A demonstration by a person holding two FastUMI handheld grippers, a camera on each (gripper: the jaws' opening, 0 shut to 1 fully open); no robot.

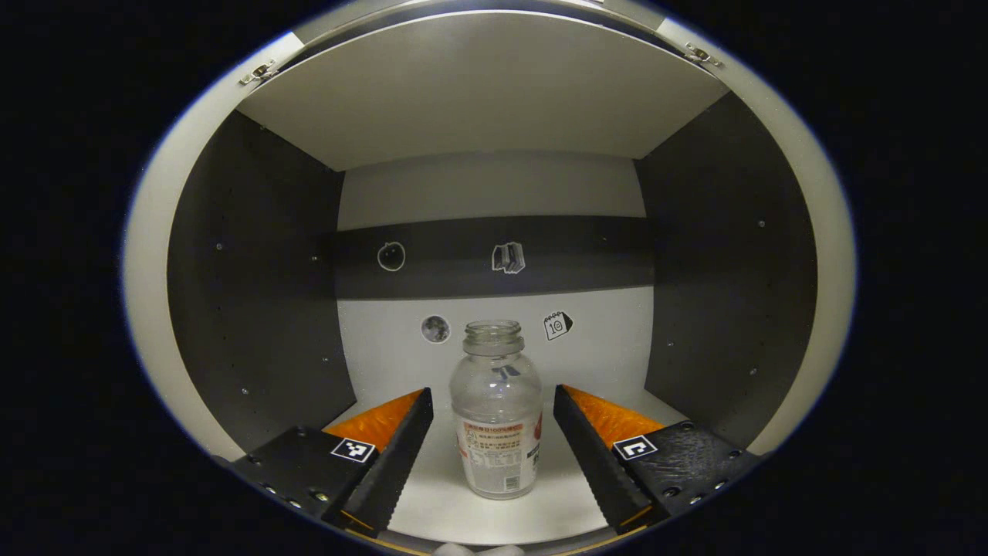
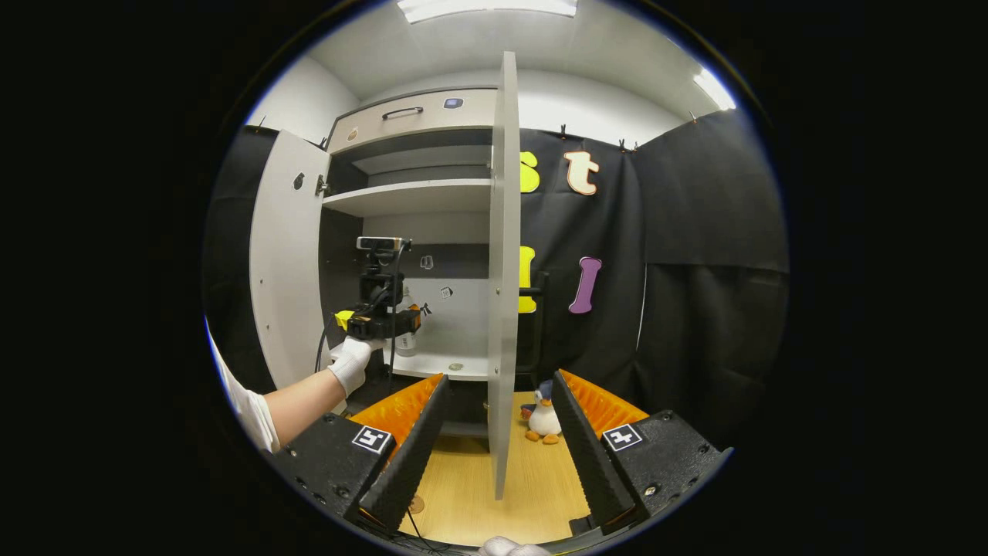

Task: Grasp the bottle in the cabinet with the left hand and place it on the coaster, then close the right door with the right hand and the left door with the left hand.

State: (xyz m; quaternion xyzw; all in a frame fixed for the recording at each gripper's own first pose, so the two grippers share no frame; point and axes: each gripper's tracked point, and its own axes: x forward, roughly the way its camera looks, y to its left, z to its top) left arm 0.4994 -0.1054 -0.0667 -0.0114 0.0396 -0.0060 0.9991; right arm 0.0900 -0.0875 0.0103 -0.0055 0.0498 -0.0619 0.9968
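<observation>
A clear, uncapped bottle (image 1: 496, 409) with a label stands upright on the pale cabinet shelf (image 1: 432, 510). My left gripper (image 1: 492, 394) is open, one finger on each side of the bottle with a gap on both sides. The right gripper view shows that left gripper (image 2: 378, 320) inside the cabinet, held by a gloved hand (image 2: 351, 363), with the bottle (image 2: 407, 340) just behind it. My right gripper (image 2: 499, 378) is open and holds nothing. It faces the edge of the open right door (image 2: 503, 270). The left door (image 2: 285, 262) also stands open.
Dark side walls (image 1: 255, 293) and an upper shelf (image 1: 478, 85) box in the bottle. A penguin plush toy (image 2: 544, 417) sits on the wooden tabletop (image 2: 532, 494) right of the door. A small round disc (image 2: 415, 504) lies on the tabletop by my right gripper's left finger.
</observation>
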